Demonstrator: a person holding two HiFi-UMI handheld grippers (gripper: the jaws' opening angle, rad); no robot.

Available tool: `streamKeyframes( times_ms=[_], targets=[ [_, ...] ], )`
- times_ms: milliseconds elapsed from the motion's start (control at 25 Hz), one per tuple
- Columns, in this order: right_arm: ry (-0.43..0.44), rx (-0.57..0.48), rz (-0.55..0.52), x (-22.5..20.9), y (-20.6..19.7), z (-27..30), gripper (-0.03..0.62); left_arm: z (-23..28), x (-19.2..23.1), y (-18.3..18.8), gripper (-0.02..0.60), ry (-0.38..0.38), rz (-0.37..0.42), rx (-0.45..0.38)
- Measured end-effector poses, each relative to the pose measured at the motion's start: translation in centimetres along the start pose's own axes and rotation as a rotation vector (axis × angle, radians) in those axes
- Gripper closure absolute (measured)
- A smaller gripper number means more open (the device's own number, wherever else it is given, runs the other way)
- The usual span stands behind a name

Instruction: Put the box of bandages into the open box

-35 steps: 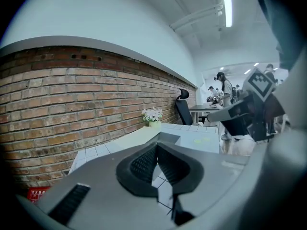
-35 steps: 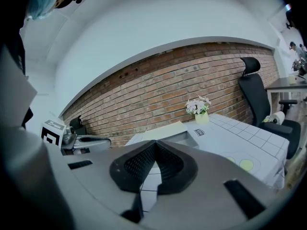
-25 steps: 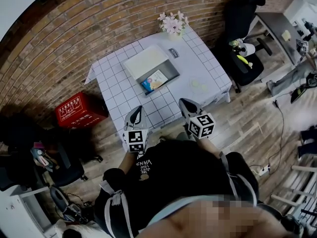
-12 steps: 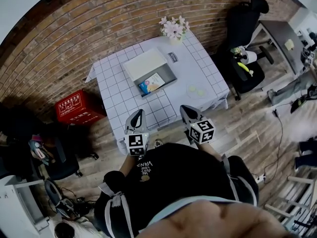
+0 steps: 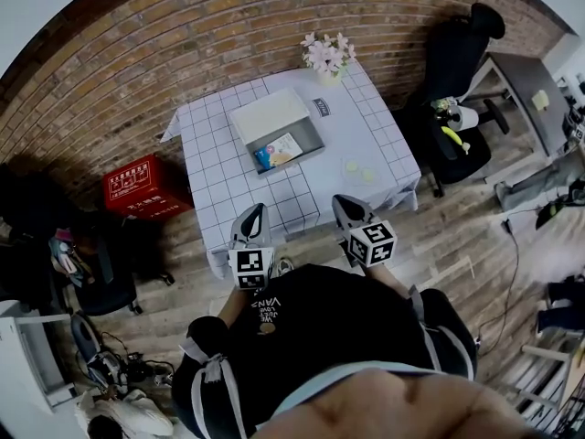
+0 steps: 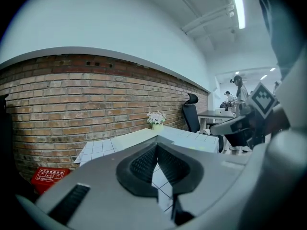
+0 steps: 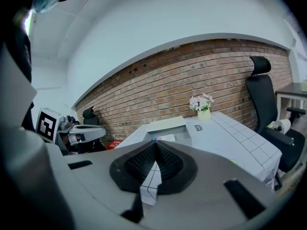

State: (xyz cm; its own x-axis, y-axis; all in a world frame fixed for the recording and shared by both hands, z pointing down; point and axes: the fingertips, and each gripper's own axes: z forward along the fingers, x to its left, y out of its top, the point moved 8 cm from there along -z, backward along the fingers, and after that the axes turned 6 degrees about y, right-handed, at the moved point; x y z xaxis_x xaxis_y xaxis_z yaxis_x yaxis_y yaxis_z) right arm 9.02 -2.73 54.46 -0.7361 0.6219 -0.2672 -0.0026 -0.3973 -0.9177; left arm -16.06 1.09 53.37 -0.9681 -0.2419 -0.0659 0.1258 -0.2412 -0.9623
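small counter (image 5: 216, 158) in a white checked cover, pushed up against a brick wall (image 5: 183, 35), wooden floor (image 5: 462, 236) all round. the open box (image 5: 309, 142) sits mid-counter with its pale lid flipped back toward the wall, and the box of bandages (image 5: 279, 152) is lying inside it already. pot of flowers (image 5: 326, 55) at the far corner. red crate (image 5: 137, 187) on the floor to the left, black office chair (image 5: 457, 58) off to the right. left tongs (image 5: 258, 208) and right tongs (image 5: 341, 200) both hang at the near edge, clamped together with nothing in them.
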Motion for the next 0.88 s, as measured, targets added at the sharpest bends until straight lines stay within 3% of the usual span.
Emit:
streamKeyframes(
  times_ms=[880],
  targets=[
    [0.012,-0.003,-0.043,-0.8,0.2,-1.2,0.597,-1.2,-2.2,-0.2,0.571,0.031,-0.021,-0.01]
  ],
)
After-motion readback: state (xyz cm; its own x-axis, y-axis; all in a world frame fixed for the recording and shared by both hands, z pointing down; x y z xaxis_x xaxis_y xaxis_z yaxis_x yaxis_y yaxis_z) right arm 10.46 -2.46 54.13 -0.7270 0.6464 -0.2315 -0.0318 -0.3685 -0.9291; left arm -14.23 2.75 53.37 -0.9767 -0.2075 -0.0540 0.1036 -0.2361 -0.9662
